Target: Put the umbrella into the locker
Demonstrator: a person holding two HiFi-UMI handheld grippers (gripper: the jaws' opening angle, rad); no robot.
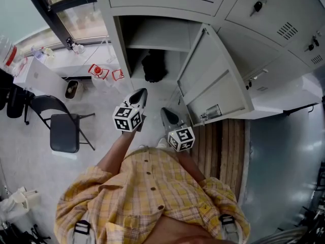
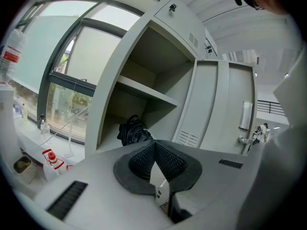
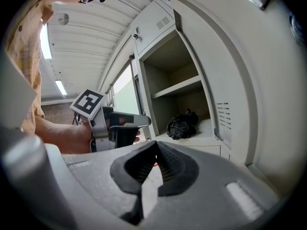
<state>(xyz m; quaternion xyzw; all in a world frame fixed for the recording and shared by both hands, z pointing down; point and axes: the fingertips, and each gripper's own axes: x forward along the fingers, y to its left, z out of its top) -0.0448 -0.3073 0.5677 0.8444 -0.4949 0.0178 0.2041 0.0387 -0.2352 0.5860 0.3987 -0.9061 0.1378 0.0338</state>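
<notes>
A folded black umbrella (image 1: 154, 66) lies on the floor of the open grey locker (image 1: 152, 39), under its shelf. It shows too as a dark bundle, the umbrella (image 2: 134, 131) in the left gripper view and the umbrella (image 3: 183, 125) in the right gripper view. My left gripper (image 1: 140, 96) hangs in front of the locker mouth, outside it, jaws shut and empty. My right gripper (image 1: 167, 115) hovers beside it near the open door (image 1: 213, 80), jaws shut with nothing between them. From the right gripper view the left gripper (image 3: 125, 124) sits to the left, in a hand.
The locker door swings out to the right. More closed lockers (image 1: 274, 14) with keys fill the upper right. A black folding chair (image 1: 63, 128) stands at the left, near a white ledge (image 1: 66, 60) with bottles under a window. Wooden slats (image 1: 223, 141) lie on the floor by the door.
</notes>
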